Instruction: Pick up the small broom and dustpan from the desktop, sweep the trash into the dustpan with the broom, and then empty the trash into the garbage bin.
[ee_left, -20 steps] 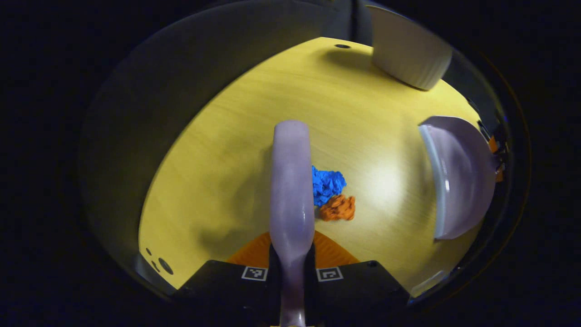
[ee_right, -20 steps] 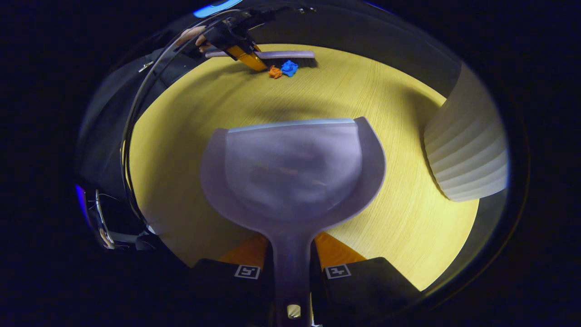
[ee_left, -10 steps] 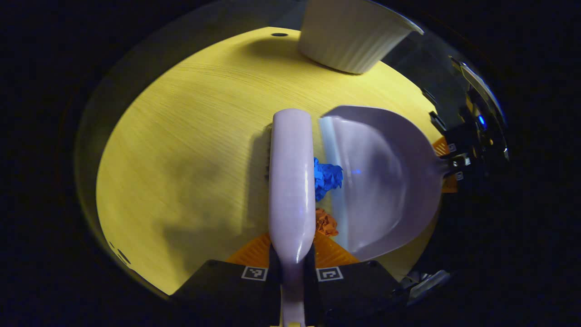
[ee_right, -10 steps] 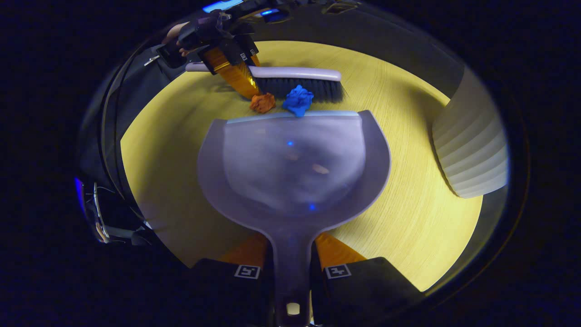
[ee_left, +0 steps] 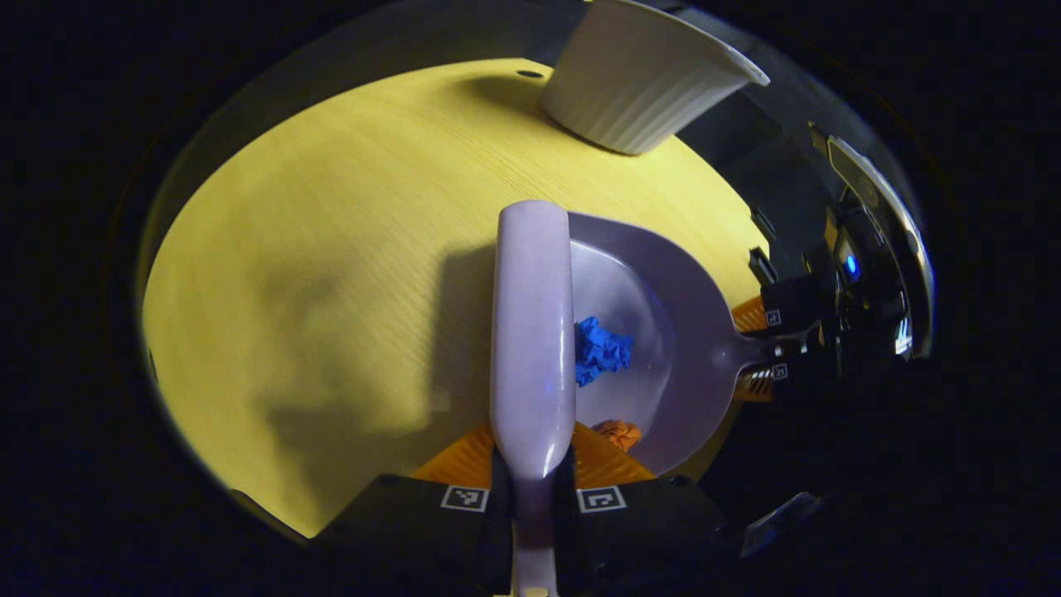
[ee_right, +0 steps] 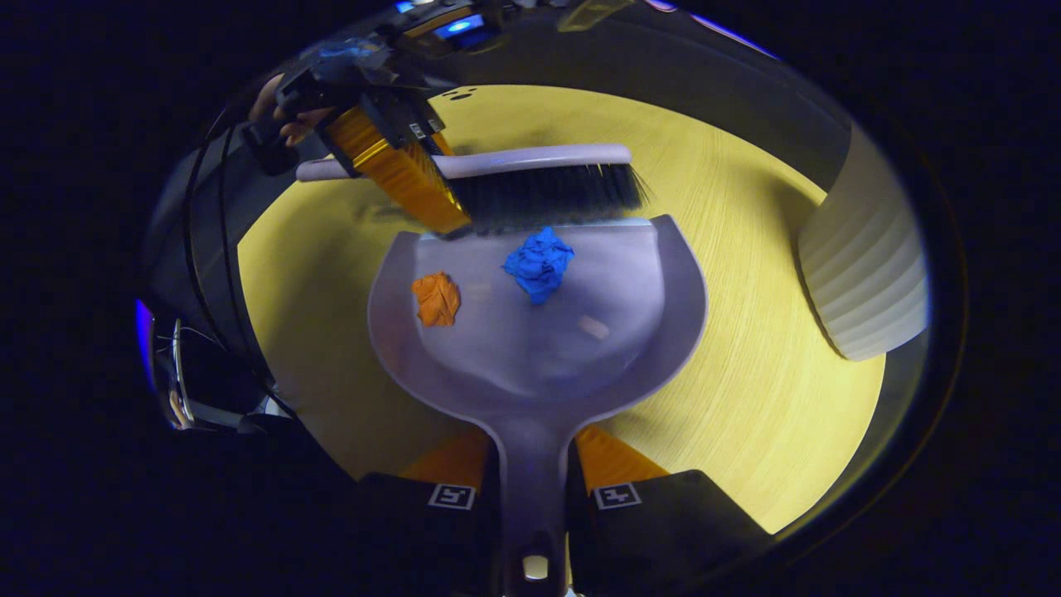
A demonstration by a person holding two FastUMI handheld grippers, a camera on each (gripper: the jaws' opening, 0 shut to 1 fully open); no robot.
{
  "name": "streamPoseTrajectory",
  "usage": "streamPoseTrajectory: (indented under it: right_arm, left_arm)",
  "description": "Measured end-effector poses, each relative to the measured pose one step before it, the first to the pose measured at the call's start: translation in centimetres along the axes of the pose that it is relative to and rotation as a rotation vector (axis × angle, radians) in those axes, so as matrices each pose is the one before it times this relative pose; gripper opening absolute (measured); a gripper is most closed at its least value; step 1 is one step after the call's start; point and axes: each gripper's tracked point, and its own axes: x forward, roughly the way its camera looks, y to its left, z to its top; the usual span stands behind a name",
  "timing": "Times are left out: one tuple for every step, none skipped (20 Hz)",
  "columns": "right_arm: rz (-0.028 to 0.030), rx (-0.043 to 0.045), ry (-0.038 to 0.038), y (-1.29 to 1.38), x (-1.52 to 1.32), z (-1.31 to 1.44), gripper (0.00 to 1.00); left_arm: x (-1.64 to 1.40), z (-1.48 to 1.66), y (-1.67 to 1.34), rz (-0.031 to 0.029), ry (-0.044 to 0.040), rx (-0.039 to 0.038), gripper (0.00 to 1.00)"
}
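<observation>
- Since a moment ago, both scraps have crossed the lip into the dustpan (ee_right: 539,332).
- My right gripper (ee_right: 535,497) clamps the pan's handle; my left gripper (ee_left: 532,497) clamps the broom (ee_left: 532,332).
- Blue scrap (ee_right: 539,264) and orange scrap (ee_right: 436,298) lie inside.
- Best I tip the pan's lip up before carrying it to the garbage bin (ee_right: 866,274).

Both views are looking down close at the tabletop (ee_left: 331,249) from opposite sides, sharing the dustpan (ee_right: 539,332) and the garbage bin (ee_left: 638,83).

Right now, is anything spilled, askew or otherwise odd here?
Nothing stands out. The crumpled blue paper scrap and crumpled orange paper scrap both lie inside the pale lilac plastic dustpan, with the lilac-handled black-bristled broom at its lip.
</observation>
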Motion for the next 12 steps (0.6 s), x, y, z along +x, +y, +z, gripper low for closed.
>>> streamPoseTrajectory:
  right_arm:
    - [0.00085,0.00039,0.00190,0.007,-0.100,0.095,0.37]
    - [-0.00060,0.00385,-0.00153,0.009,-0.022,0.155,0.37]
    - [-0.00258,0.00582,-0.00486,-0.132,-0.005,0.048,0.37]
    - [-0.00681,0.00328,-0.00481,0.182,-0.234,0.395,0.37]
    - [-0.00858,-0.00728,0.00164,-0.022,-0.272,0.087,0.37]
    - [-0.01059,-0.01052,-0.00832,-0.083,-0.170,0.131,0.37]
    - [-0.00796,-0.00550,-0.01487,0.023,-0.241,0.224,0.40]
    - [-0.00644,-0.00216,-0.01522,-0.012,-0.064,-0.018,0.37]
    - [-0.00273,-0.00142,-0.01381,-0.046,-0.069,-0.015,0.37]
    - [-0.00164,-0.00185,-0.01299,-0.088,0.183,-0.093,0.37]
    - [-0.00063,-0.00348,-0.01180,-0.082,-0.013,0.085,0.37]
    - [-0.00091,-0.00525,-0.01247,-0.014,-0.007,-0.024,0.37]
  left_arm:
    - [-0.293,-0.146,-0.167,0.02780,-0.04522,-0.02920,0.25]
    - [-0.434,-0.350,0.378,0.02594,-0.04706,-0.03645,0.24]
    - [-0.772,-0.406,0.122,0.01882,-0.04442,-0.04426,0.26]
    - [-1.017,-0.371,0.161,0.01965,-0.04781,-0.04411,0.24]
    - [-1.260,-0.527,0.350,0.02488,-0.04560,-0.03710,0.23]
    - [-1.440,-0.534,0.409,0.02848,-0.03923,-0.03075,0.25]
    - [-1.070,-0.945,0.343,0.02837,-0.03640,-0.02762,0.24]
    - [-0.835,-1.351,0.599,0.02804,-0.02982,-0.02629,0.24]
    - [-0.822,-1.368,0.483,0.02672,-0.02107,-0.02207,0.24]
    - [-0.369,-1.736,0.650,0.02996,-0.01866,-0.02116,0.24]
    - [-0.301,-1.815,0.459,0.02248,-0.01310,-0.02475,0.25]
    - [-0.115,-1.878,0.187,0.01528,-0.00873,-0.03161,0.25]
